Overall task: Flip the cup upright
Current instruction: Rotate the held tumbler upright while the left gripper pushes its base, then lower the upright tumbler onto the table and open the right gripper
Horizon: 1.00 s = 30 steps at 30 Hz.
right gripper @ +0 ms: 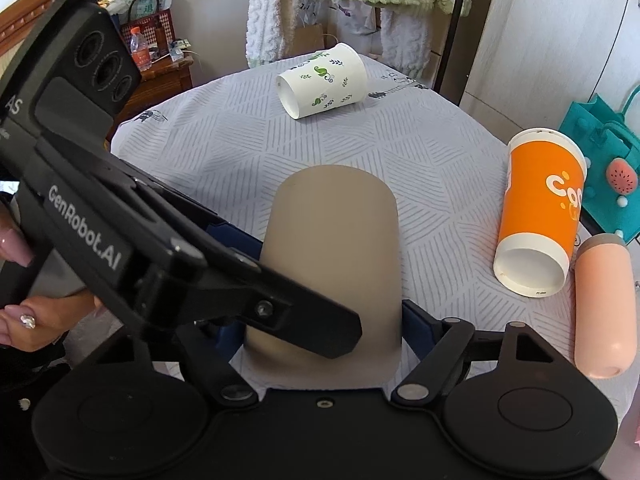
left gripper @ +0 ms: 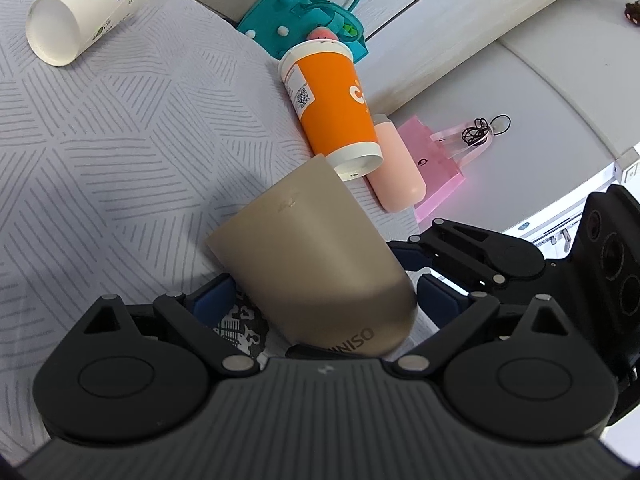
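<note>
A tan cup (left gripper: 316, 256) marked MINISO sits between the blue pads of my left gripper (left gripper: 320, 300), tilted, its rim end pointing away over the cloth. It fills the centre of the right wrist view (right gripper: 332, 256), where it sits between the pads of my right gripper (right gripper: 324, 332). The left gripper (right gripper: 224, 276) crosses in front of the cup's lower left there. Both grippers look closed on the cup. An orange cup (left gripper: 336, 108) (right gripper: 540, 208) and a white leaf-print cup (left gripper: 88, 8) (right gripper: 324, 80) lie on their sides.
A grey patterned cloth (left gripper: 120, 140) (right gripper: 420, 152) covers the round table. A peach tube (left gripper: 396, 168) (right gripper: 604, 308) lies by the orange cup at the table edge. A teal bag (left gripper: 312, 12) and pink bag (left gripper: 432, 164) sit on the floor beyond.
</note>
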{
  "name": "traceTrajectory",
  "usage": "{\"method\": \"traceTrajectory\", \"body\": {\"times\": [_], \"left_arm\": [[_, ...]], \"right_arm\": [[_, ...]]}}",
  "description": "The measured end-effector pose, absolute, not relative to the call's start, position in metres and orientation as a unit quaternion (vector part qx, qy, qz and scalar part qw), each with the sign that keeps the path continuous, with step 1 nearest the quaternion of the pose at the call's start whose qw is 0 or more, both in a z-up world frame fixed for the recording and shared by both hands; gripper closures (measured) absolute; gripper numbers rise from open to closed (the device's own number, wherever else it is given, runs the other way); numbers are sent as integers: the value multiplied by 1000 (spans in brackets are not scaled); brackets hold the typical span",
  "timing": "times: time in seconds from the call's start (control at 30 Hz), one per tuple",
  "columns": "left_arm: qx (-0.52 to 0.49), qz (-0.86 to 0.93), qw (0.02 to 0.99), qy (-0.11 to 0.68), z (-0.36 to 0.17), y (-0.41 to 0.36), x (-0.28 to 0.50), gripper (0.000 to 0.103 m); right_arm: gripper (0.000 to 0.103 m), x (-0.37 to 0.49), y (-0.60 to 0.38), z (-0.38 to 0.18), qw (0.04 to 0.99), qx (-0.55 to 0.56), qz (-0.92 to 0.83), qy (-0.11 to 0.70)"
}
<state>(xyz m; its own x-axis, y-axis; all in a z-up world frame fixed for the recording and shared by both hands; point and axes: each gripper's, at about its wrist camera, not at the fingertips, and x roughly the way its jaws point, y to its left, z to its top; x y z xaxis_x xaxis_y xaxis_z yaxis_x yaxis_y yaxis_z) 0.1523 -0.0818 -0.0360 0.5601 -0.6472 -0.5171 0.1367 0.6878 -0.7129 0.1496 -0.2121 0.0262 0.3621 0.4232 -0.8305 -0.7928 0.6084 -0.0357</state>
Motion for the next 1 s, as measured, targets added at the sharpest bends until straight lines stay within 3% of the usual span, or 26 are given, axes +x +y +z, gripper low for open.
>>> {"method": "traceTrajectory", "body": {"times": [0.27, 0.4, 0.7, 1.0], "left_arm": [[-236, -238, 868, 368, -21, -86, 140, 7], [-224, -233, 881, 345, -13, -72, 136, 15], [-209, -226, 902, 303, 0, -35, 137, 22], [-188, -215, 920, 270, 6, -18, 141, 22]], "right_arm": [[20, 141, -200, 25, 805, -255, 373, 385], [20, 145, -195, 27, 810, -246, 377, 376], [20, 158, -179, 30, 832, -205, 396, 332], [20, 167, -156, 23, 853, -201, 387, 285]]}}
